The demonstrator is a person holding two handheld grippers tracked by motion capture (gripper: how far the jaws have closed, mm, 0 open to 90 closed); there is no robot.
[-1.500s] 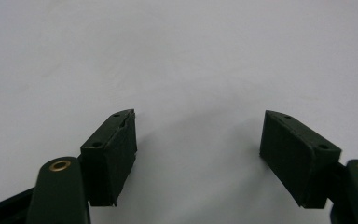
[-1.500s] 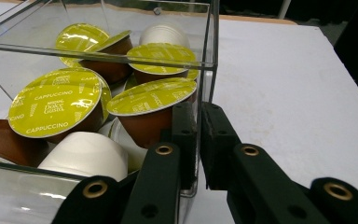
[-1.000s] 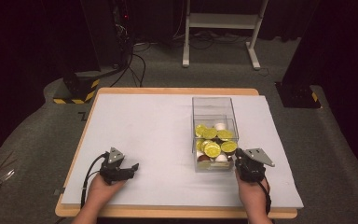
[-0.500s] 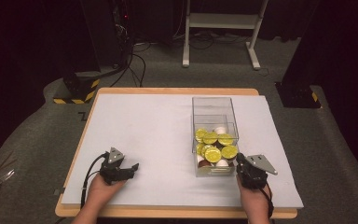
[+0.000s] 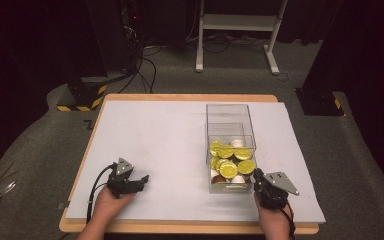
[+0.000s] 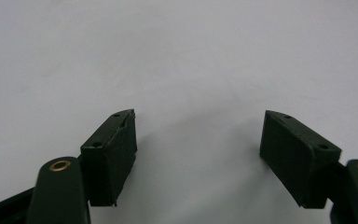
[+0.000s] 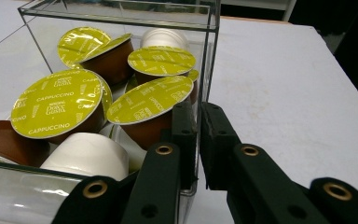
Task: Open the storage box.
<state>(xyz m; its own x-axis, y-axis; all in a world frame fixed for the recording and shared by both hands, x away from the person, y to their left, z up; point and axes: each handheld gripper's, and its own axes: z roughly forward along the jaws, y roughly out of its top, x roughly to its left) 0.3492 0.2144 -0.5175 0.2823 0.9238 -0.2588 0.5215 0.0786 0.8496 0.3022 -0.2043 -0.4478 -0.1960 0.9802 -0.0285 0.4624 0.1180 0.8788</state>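
**Right tongs clamped on the box wall, left tongs waiting**

We read this as the gripping step: the clear box of coffee capsules is taken by its wall, and the move itself is not yet begun.

Starting at the left, our left tongs [image 5: 142,178] rest near the front left corner of the desk [image 5: 155,135], well apart from the box. In the left gripper view the jaws stand wide apart with nothing between them but the bare white top of the desk; they hold nothing.

Further right, the clear box [image 5: 228,116] stands on the right half of the desk, its near end close to the front edge. Its near part is heaped with capsules [image 5: 228,169], most showing yellow-green lids, a few white or brown ones among them; the far part looks empty.

At the right, our right tongs [image 7: 198,140] are closed on the box's right-hand wall at its near corner. In the right gripper view one jaw sits inside the box, against a brown capsule [image 7: 147,128], the other outside, with the thin clear wall pinched between the pads.

Next, we judge, the box is to be dragged or tilted by that wall. It calls for a steady, slow pull, since the grip is on one thin edge and the loose capsules may shift or spill. The left tongs could come across to steady the other side.
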